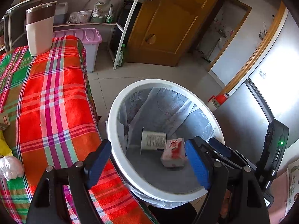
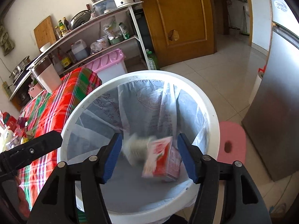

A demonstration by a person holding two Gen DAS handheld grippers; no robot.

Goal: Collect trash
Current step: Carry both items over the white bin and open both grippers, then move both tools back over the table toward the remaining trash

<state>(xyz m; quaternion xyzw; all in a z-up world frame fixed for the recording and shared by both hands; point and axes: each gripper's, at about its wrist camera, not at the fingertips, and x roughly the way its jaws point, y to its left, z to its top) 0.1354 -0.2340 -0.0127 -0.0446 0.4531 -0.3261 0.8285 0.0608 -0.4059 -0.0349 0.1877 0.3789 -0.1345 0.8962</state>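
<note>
A white bin [image 1: 115,130] [image 2: 74,112] with a clear liner stands on the floor beside the table. Inside it lie a white paper cup [image 1: 153,140] on its side and a red-and-white carton [image 1: 173,155]. My left gripper [image 1: 147,142] hangs open over the bin's near rim with nothing between its blue pads. My right gripper [image 2: 149,136] is open right above the bin mouth. Below it the carton [image 2: 162,160] and cup [image 2: 138,149] look motion-blurred, and neither touches the pads. One finger [image 1: 218,146] of the right gripper shows in the left wrist view.
The table with a plaid cloth [image 1: 46,93] is left of the bin and carries a tumbler [image 1: 40,28], a crumpled plastic bag [image 1: 9,168] and a yellow wrapper [image 1: 3,145]. A pink-lidded box [image 1: 89,35], a shelf rack, a fridge [image 1: 261,102] and a pink stool [image 2: 231,143] surround the bin.
</note>
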